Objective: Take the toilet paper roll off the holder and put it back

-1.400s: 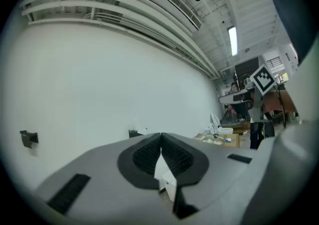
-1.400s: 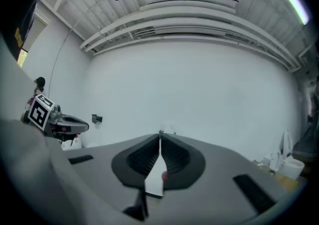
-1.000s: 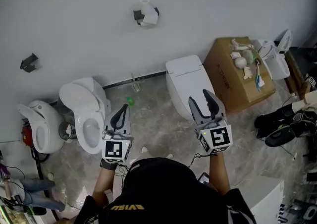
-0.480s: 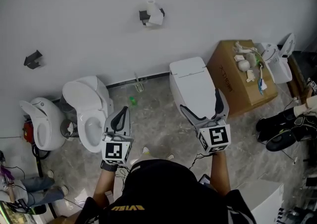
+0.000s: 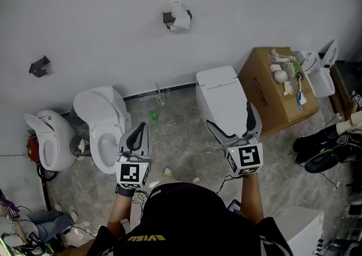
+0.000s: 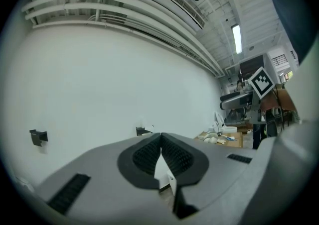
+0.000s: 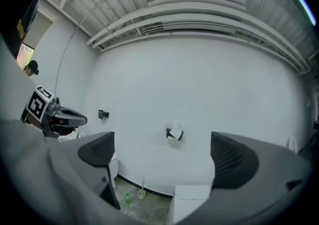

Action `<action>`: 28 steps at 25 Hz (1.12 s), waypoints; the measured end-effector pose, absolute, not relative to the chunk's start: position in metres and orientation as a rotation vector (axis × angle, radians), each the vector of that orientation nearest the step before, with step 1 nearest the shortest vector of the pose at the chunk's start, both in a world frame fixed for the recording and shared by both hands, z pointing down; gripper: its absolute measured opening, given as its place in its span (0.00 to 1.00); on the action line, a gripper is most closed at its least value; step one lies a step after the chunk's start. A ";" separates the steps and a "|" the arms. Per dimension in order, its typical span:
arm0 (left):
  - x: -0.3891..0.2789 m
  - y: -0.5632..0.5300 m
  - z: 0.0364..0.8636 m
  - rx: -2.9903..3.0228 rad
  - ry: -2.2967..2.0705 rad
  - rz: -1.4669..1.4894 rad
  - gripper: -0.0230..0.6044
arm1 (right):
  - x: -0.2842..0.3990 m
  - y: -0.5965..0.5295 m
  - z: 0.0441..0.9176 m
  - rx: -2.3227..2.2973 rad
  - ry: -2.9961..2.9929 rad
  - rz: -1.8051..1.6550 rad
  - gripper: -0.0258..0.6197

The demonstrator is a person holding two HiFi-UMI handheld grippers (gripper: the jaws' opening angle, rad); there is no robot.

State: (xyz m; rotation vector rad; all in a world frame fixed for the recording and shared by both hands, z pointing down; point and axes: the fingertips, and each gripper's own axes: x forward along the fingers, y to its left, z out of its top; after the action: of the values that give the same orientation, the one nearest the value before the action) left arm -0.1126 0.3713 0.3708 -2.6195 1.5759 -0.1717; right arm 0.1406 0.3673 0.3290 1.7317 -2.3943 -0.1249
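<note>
A white toilet paper roll (image 5: 181,16) sits on a black holder (image 5: 168,18) fixed to the white wall, far ahead of both grippers. In the right gripper view the roll (image 7: 175,134) shows between the wide-spread jaws, well beyond them. My right gripper (image 5: 233,126) is open over the white square toilet and holds nothing; its jaws have just been opening. My left gripper (image 5: 137,134) is shut and empty, held beside the round toilet. In the left gripper view the holder (image 6: 143,130) shows small, just above the closed tips.
A square white toilet (image 5: 220,98) stands below the roll, a round one (image 5: 103,124) to its left and another (image 5: 41,141) further left. A second black holder (image 5: 38,65) is on the wall at left. A cardboard box (image 5: 275,90) with small items stands at right; shoes (image 5: 317,150) lie on the floor.
The right gripper's jaws have spread from nearly closed to wide apart. The head view has shifted slightly, so the roll sits a little further right and lower in the picture.
</note>
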 end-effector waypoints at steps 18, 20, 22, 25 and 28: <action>-0.154 0.350 0.382 -2.627 1.625 -0.167 0.06 | 0.111 0.344 0.335 1.719 -2.391 -0.076 0.94; -0.159 0.347 0.384 -2.626 1.630 -0.163 0.05 | 0.106 0.340 0.334 1.724 -2.401 -0.073 0.94; -0.165 0.346 0.384 -2.623 1.640 -0.159 0.05 | 0.103 0.338 0.332 1.731 -2.405 -0.069 0.94; -0.177 0.341 0.385 -2.616 1.654 -0.150 0.05 | 0.100 0.333 0.328 1.765 -2.410 -0.058 0.77; -0.185 0.338 0.386 -2.616 1.659 -0.144 0.05 | 0.100 0.326 0.324 1.811 -2.412 -0.045 0.64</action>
State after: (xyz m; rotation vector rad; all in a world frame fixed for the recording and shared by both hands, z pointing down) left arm -0.1851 0.3377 0.3864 -2.6164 1.6594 -0.1441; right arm 0.1001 0.3263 0.3235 1.8108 -2.4119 -0.0454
